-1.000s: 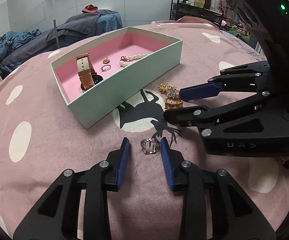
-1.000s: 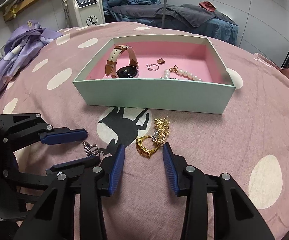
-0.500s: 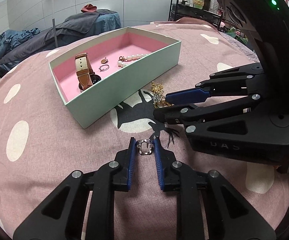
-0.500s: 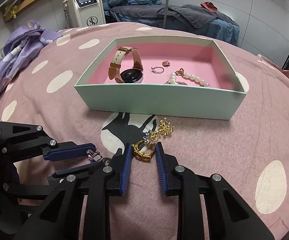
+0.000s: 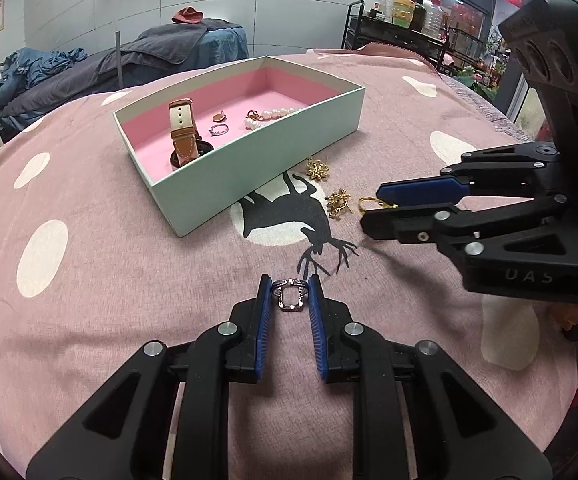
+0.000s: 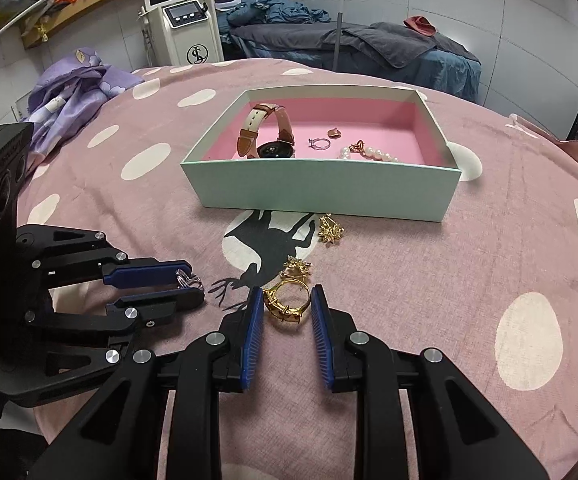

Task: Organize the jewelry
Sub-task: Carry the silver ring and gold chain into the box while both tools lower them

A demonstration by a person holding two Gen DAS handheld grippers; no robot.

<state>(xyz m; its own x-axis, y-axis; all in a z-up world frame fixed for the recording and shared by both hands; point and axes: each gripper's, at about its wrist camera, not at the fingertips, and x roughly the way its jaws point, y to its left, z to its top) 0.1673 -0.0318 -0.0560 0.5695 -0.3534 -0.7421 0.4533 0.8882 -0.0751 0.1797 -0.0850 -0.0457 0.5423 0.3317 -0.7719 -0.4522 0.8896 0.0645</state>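
Jewelry: I had each hand-held gripper clamped on a ring, left (image 5: pixel 288 295) silver ring (image 5: pixel 289 295), right (image 6: pixel 285 307) gold ring (image 6: pixel 287 305); thin bands risked slipping out.

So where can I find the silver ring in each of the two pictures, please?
Left wrist view: the silver ring is at lower centre, between the blue pads of the left hand-held gripper.
Right wrist view: the ring is at left of centre, at the tips of that same gripper.
Shared landmark: the black deer print on the pink cloth, in front of the mint box.
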